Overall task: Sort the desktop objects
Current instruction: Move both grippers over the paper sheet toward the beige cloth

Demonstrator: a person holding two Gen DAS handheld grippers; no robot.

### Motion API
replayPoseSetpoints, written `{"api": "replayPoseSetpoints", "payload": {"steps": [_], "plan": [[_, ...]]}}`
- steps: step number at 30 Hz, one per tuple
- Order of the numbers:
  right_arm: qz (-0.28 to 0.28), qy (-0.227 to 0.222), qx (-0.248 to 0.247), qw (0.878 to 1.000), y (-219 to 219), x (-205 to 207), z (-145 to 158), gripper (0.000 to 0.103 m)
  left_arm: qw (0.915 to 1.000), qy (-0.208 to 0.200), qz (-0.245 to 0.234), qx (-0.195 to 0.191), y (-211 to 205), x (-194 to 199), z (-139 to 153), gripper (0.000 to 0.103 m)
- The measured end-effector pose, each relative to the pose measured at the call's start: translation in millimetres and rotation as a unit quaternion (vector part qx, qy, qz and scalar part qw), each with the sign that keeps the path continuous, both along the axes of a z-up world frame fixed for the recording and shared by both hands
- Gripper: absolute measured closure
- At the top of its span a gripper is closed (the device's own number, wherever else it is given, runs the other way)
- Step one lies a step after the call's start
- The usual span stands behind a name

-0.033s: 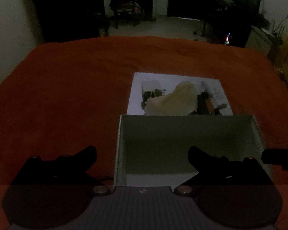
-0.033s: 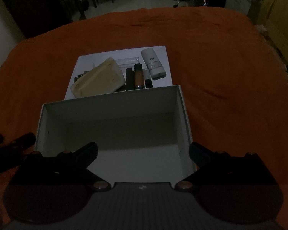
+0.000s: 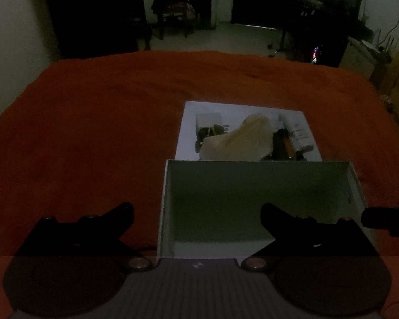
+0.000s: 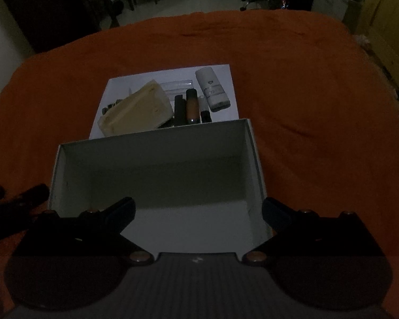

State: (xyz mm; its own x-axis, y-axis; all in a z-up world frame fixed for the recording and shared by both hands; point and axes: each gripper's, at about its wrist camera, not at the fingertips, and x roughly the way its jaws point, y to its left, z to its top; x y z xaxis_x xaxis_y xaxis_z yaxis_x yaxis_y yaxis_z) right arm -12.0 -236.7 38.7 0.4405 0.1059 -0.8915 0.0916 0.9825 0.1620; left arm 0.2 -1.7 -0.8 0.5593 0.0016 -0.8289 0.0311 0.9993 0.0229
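Observation:
An empty white open box (image 4: 173, 183) stands on the orange cloth; it also shows in the left wrist view (image 3: 258, 202). Behind it a white sheet (image 4: 119, 85) carries a cream pouch (image 4: 138, 111), a white bottle (image 4: 212, 90), a brown tube (image 4: 192, 106), dark sticks and small dark items. The pouch (image 3: 239, 141) and bottle (image 3: 298, 133) also show in the left wrist view. My right gripper (image 4: 198, 212) is open over the box's near part. My left gripper (image 3: 196, 215) is open, straddling the box's left wall.
The orange cloth (image 4: 319, 93) covers the whole table. The left gripper's fingers (image 4: 16, 199) show at the box's left side in the right wrist view. A chair (image 3: 170, 2) and dark furniture stand beyond the table's far edge.

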Motion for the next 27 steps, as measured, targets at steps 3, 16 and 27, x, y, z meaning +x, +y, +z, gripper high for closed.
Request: {"api": "replayPoseSetpoints", "payload": {"steps": [3, 16, 27], "plan": [[0.003, -0.013, 0.003, 1.000, -1, 1, 2, 0.000, 0.9990, 0.016, -0.032, -0.027, 1, 2, -1, 0.000], [0.014, -0.067, 0.010, 0.998, -1, 0, 12, 0.000, 0.9976, -0.014, -0.041, -0.054, -2, -5, -1, 0.000], [0.017, -0.065, 0.053, 0.996, -1, -2, 11, 0.002, 0.9913, 0.096, -0.047, -0.076, 3, 14, -20, 0.001]]}}
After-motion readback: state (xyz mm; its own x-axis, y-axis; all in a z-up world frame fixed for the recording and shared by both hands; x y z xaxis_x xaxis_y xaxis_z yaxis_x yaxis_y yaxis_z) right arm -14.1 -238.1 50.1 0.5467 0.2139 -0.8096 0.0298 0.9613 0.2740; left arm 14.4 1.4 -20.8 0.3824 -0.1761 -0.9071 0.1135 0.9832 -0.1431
